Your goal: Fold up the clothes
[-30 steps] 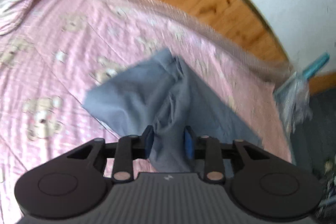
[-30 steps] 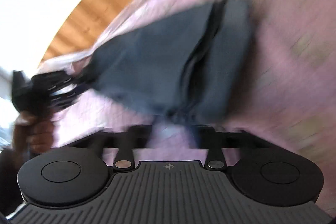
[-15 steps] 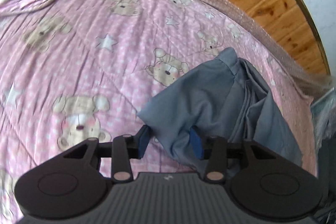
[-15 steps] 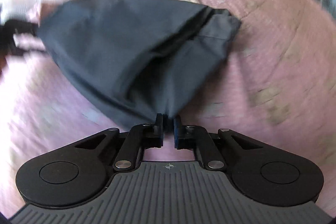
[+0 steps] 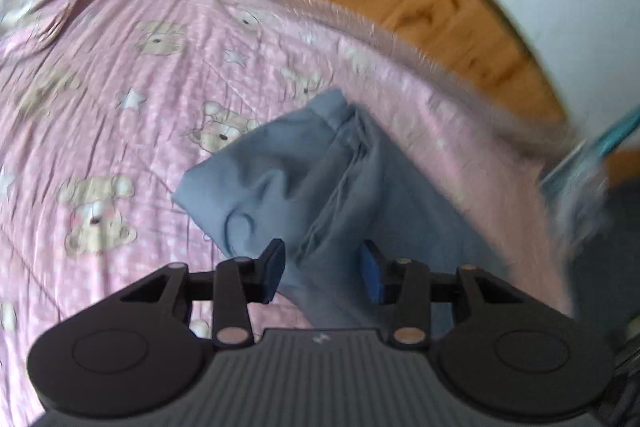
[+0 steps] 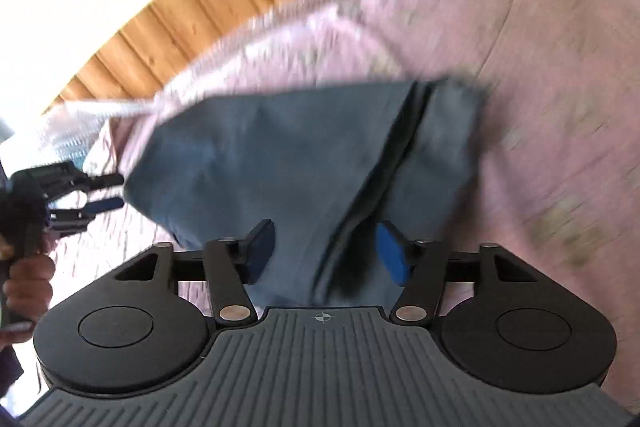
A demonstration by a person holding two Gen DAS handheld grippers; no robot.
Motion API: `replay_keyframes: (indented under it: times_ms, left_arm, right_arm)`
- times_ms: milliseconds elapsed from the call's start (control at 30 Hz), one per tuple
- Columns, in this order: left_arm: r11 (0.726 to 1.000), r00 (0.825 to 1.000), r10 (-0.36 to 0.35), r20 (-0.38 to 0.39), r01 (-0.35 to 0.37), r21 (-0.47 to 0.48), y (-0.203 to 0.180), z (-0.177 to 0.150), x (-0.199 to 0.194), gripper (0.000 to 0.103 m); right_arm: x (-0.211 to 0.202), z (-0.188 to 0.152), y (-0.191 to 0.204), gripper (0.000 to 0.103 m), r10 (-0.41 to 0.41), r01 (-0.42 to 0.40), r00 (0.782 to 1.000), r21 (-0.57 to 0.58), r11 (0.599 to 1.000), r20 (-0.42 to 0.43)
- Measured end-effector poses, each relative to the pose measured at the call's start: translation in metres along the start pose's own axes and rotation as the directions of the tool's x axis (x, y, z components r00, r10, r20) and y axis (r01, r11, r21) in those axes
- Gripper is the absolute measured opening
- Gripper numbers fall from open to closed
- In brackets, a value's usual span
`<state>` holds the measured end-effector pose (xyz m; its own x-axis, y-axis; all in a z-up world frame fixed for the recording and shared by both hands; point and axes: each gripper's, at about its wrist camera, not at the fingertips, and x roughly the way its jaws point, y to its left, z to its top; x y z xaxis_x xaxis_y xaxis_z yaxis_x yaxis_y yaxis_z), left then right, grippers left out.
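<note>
Looking at this one, we've got a pink teddy-bear bedspread (image 5: 120, 99) filling most of both views. The grey garment (image 5: 280, 187) is lying bunched across the middle of it, with the near end lifted toward us.

It looks like thin, light, floppy cloth with no stiffness, so we reckon it'll sag and slide wherever it isn't held. Best grab is a corner or a hem seam, with one claw at each end, so the edge pulls straight.

Both hands angle steeply down at the bed. The left gripper (image 5: 324, 271) has just been closing, and it's pinching a thick gather of the cloth between its blue pads (image 5: 276, 267). The right gripper (image 6: 326, 253) has just been opening a bit. It's partly spread with a fold running between the pads, which look to be touching it on both sides, so it's a loose hold at best. A hand (image 6: 28, 279) on the left handle shows at the left edge of the right view.
</note>
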<state>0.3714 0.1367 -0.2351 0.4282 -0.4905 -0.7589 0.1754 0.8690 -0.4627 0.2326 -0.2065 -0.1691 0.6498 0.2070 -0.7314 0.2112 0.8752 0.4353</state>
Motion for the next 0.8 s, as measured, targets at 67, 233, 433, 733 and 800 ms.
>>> replay_keyframes:
  times_ms: [67, 233, 433, 733, 800]
  left_arm:
    - [0.989, 0.99, 0.137, 0.022, -0.138, 0.058, -0.003, 0.006, 0.016, 0.035]
    - [0.973, 0.98, 0.199, -0.013, -0.196, 0.118, -0.001, 0.023, 0.025, 0.026]
    - [1.0, 1.0, 0.013, 0.008, -0.012, -0.016, 0.019, 0.024, -0.03, 0.056]
    - [0.995, 0.995, 0.021, -0.098, -0.03, -0.092, 0.001, -0.011, 0.034, 0.076]
    - [0.991, 0.995, 0.025, -0.096, -0.038, -0.132, 0.006, -0.012, 0.039, 0.077]
  right_arm:
    - [0.016, -0.011, 0.007, 0.012, 0.018, -0.017, 0.999, 0.04, 0.999, -0.042]
    - [0.02, -0.03, 0.011, 0.009, 0.001, -0.002, 0.998, -0.004, 1.0, -0.064]
    - [-0.041, -0.016, -0.042, 0.09, 0.023, -0.048, 0.988, 0.156, 0.987, 0.154]
    - [0.021, -0.002, -0.078, 0.074, 0.284, -0.305, 0.952, 0.282, 0.91, 0.114]
    - [0.035, 0.001, -0.061, 0.074, 0.279, -0.288, 0.957, 0.222, 0.931, 0.075]
